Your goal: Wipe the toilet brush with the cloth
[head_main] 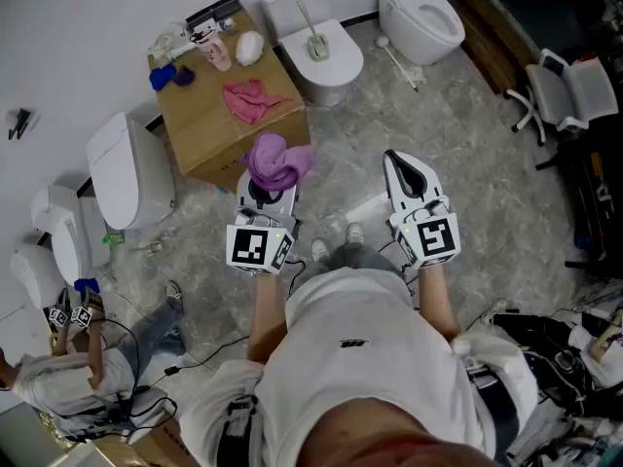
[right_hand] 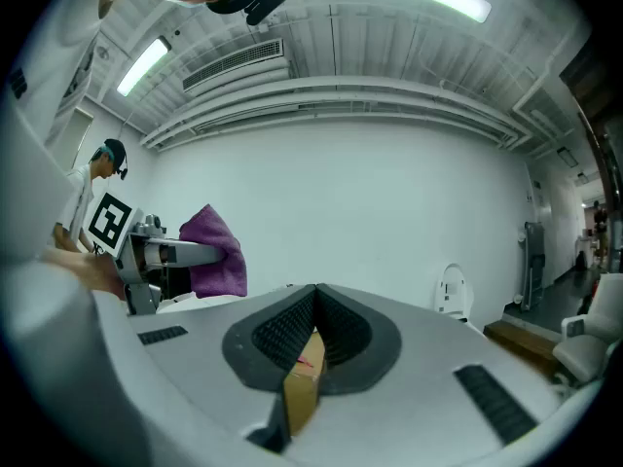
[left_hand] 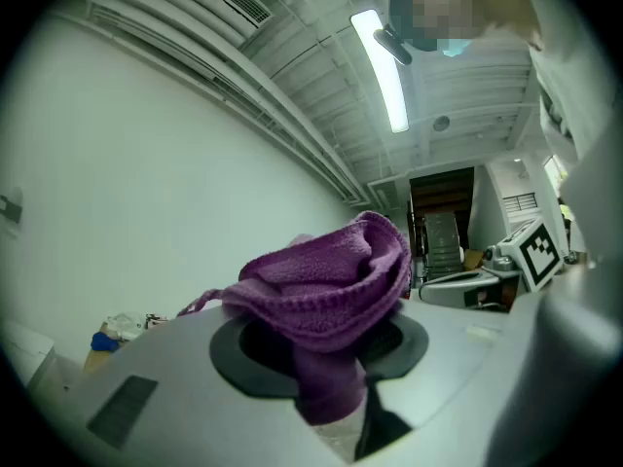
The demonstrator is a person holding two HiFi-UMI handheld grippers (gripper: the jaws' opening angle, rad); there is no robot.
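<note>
My left gripper (head_main: 268,185) is shut on a bunched purple cloth (head_main: 278,161), which bulges up over its jaws (left_hand: 326,285) and hides the pads. The same cloth (right_hand: 216,254) shows at the left of the right gripper view. My right gripper (head_main: 397,161) is shut with nothing in it; its ribbed pads (right_hand: 292,331) meet. Both grippers are held level at waist height. The toilet brush (head_main: 313,35) lies on the closed lid of a white toilet (head_main: 336,74), ahead of both grippers and apart from them.
A cardboard box (head_main: 219,129) ahead of the left gripper carries a pink cloth (head_main: 251,98), a blue item (head_main: 170,74) and bottles. Other toilets stand at the left (head_main: 122,173) and back right (head_main: 421,17). A white stick (head_main: 396,58) lies on the floor. Chair (head_main: 569,90) right; another person (head_main: 68,368) lower left.
</note>
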